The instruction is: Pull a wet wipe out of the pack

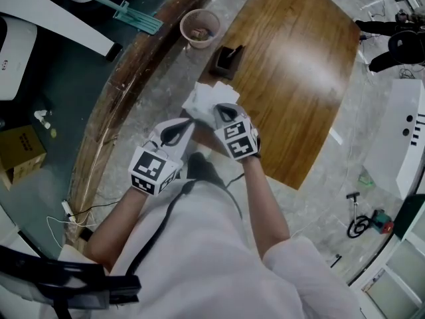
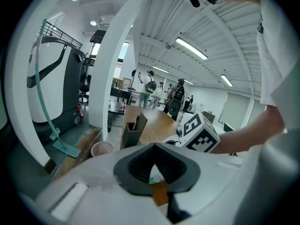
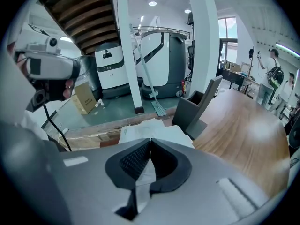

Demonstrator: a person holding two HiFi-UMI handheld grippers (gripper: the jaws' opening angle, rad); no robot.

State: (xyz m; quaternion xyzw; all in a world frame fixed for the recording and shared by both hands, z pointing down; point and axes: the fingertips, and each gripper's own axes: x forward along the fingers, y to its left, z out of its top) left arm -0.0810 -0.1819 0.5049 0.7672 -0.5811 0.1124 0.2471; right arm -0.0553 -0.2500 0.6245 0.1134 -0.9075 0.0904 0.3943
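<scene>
In the head view the person holds both grippers close together above the floor, at the near edge of a wooden table (image 1: 299, 65). A white wipe pack (image 1: 202, 102) hangs between them. My left gripper (image 1: 188, 123) is shut, and a bit of white pack with green print (image 2: 153, 175) shows in the hollow of its jaws (image 2: 154, 145). My right gripper (image 1: 219, 111) is shut on a white wet wipe (image 3: 145, 172), which runs as a strip back through its jaws (image 3: 150, 140). Just beyond the tips lies the pack (image 3: 159, 130). The right gripper's marker cube (image 2: 199, 134) sits close ahead in the left gripper view.
A dark open box (image 1: 228, 60) stands on the table's near corner, and a pink bowl (image 1: 200, 26) is on the floor beside it. A teal broom (image 1: 133, 15), a cardboard box (image 1: 20, 148) and white machines lie to the left. People stand far off.
</scene>
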